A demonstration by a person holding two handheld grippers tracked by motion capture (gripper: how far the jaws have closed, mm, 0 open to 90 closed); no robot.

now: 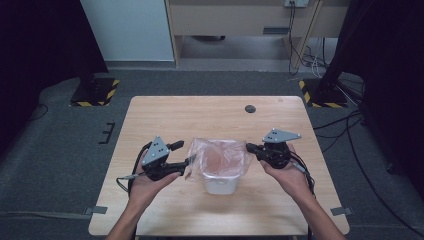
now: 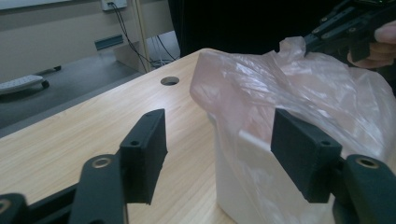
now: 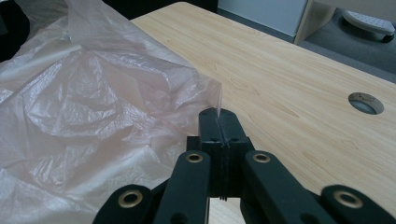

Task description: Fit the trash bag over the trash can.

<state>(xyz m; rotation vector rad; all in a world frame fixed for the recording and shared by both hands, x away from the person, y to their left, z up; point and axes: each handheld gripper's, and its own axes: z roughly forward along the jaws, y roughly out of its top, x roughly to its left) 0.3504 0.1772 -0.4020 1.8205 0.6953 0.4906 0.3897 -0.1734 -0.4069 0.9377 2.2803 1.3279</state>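
While bag drapes over white bin at tabletop centre, step reads as fitting liner over rim.

- Left gripper: at bag's 9 o'clock, fingers apart, nothing between. Best next: close on near bag edge, pull down and outward over rim.
- Right gripper: at bag's 3 o'clock, fingers together, clamped on bag edge. Keep tension gentle; thin film may tear or tip bin.

Left gripper view: bin wall under film, wide finger gap. Right gripper view: film pinched at fingertips. High view: whole layout, cable hole at 12 o'clock.
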